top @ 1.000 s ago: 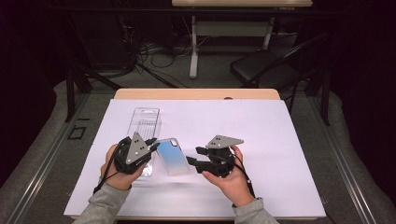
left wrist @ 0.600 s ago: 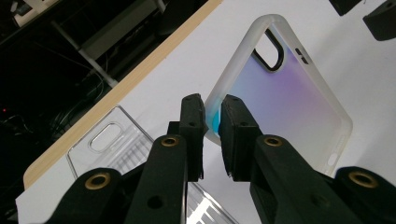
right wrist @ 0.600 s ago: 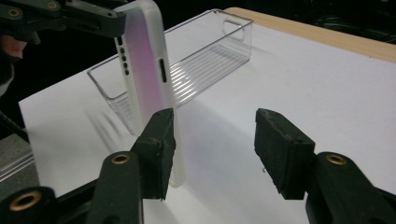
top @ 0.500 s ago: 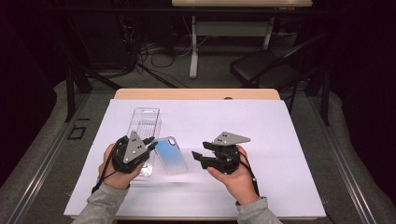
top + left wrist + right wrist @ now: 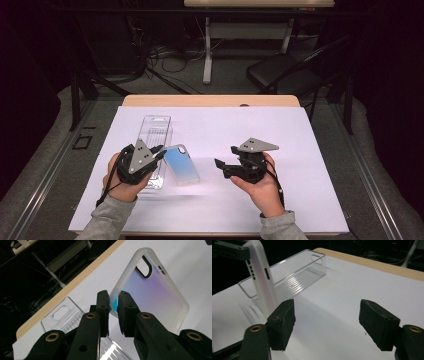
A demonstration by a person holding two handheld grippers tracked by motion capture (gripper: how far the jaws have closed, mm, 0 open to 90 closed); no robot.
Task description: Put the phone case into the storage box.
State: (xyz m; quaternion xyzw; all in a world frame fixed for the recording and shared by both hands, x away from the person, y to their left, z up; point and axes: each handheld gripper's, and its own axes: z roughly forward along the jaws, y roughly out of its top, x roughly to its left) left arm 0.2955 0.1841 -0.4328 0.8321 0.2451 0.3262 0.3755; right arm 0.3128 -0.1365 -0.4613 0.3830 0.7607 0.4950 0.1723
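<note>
A phone case (image 5: 182,167) with a frosted rim and a blue-to-purple back stands tilted on the white sheet, one end lifted. My left gripper (image 5: 161,152) is shut on its rim. In the left gripper view the jaws (image 5: 113,307) pinch the case (image 5: 155,292) at one long edge, below the camera cutout. My right gripper (image 5: 225,156) rests to the right of the case, open and holding nothing. In the right gripper view its jaws (image 5: 327,320) stand wide apart over bare sheet, with the case (image 5: 262,277) on edge at the far left.
A clear plastic box (image 5: 154,132) lies just behind my left hand, also seen as the clear box (image 5: 65,317) and the clear box (image 5: 294,272). A white sheet (image 5: 300,145) covers the wooden table (image 5: 210,100). A chair (image 5: 280,72) and cables are on the floor beyond.
My right gripper has drawn back to the right, away from the case, and turned a little. The left gripper keeps its hold on the case in about the same place.
</note>
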